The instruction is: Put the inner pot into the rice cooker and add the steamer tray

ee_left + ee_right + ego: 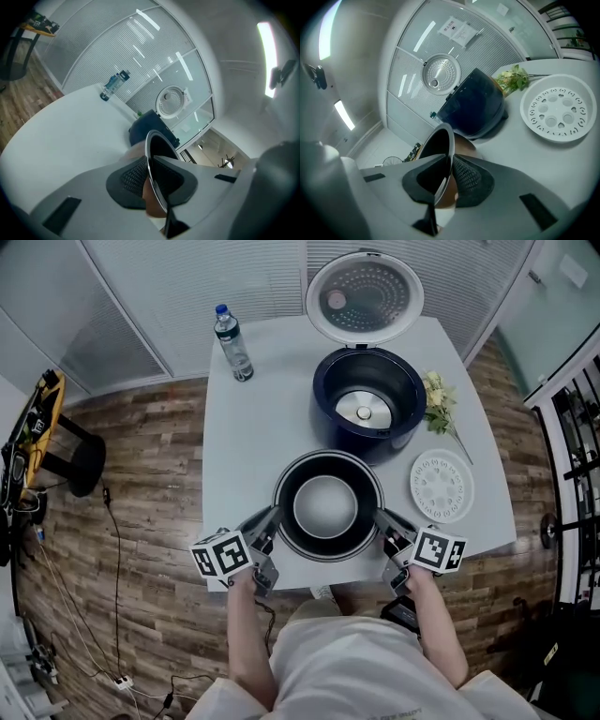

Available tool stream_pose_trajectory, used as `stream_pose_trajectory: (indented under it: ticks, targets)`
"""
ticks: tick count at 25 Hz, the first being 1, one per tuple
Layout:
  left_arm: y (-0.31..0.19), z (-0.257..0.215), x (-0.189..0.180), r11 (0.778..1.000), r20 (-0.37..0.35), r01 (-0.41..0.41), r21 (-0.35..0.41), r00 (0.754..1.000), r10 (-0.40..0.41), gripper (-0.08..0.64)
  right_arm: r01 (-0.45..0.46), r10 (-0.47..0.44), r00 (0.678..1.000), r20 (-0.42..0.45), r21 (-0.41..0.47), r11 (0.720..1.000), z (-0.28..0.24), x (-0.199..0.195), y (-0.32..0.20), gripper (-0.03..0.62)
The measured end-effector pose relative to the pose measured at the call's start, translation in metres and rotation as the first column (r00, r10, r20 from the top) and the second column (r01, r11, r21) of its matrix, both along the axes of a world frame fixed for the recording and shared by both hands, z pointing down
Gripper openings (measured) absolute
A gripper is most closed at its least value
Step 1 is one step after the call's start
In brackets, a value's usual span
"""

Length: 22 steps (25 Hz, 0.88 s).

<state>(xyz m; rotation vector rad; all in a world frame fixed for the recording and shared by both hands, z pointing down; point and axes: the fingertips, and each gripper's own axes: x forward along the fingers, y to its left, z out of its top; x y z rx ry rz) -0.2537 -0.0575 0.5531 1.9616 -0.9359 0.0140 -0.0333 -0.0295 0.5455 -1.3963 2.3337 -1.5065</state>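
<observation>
The dark inner pot [325,507] with a shiny rim stands on the white table [244,446] near its front edge. My left gripper [270,526] is shut on the pot's left rim, and my right gripper [384,526] is shut on its right rim. In the left gripper view the rim [152,154] runs between the pads of the left gripper [151,180]. The right gripper [446,180] pinches the rim [447,140] the same way. Behind the pot the navy rice cooker [368,404] stands with its lid [364,296] up. The white steamer tray [442,486] lies flat to the right.
A water bottle [232,343] stands at the table's back left. A sprig of flowers [437,401] lies to the right of the cooker, behind the tray. The table's front edge runs just below the pot. A dark stool [75,460] stands on the wooden floor at left.
</observation>
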Motion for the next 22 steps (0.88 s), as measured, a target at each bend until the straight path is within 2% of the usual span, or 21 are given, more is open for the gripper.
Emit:
stream_pose_trajectory:
  ticks: [7,14,22]
  targets:
    - [0.008,-0.022,-0.023,0.996,-0.068,0.074,0.04,0.995,-0.071,0.037,0.078,-0.076,0.997,-0.016,0.081,0.994,-0.028,-0.023,-0.002,0.056]
    - [0.018,-0.04,-0.045,0.99,-0.052,0.119,0.07,0.992,-0.116,0.037,0.142,-0.14,0.99,-0.024,0.14,0.98,-0.049,-0.045,-0.004,0.057]
    - [0.03,-0.067,-0.064,0.98,-0.073,0.166,0.11,0.985,-0.159,0.037,0.191,-0.184,0.981,-0.053,0.201,0.961,-0.077,-0.065,-0.001,0.057]
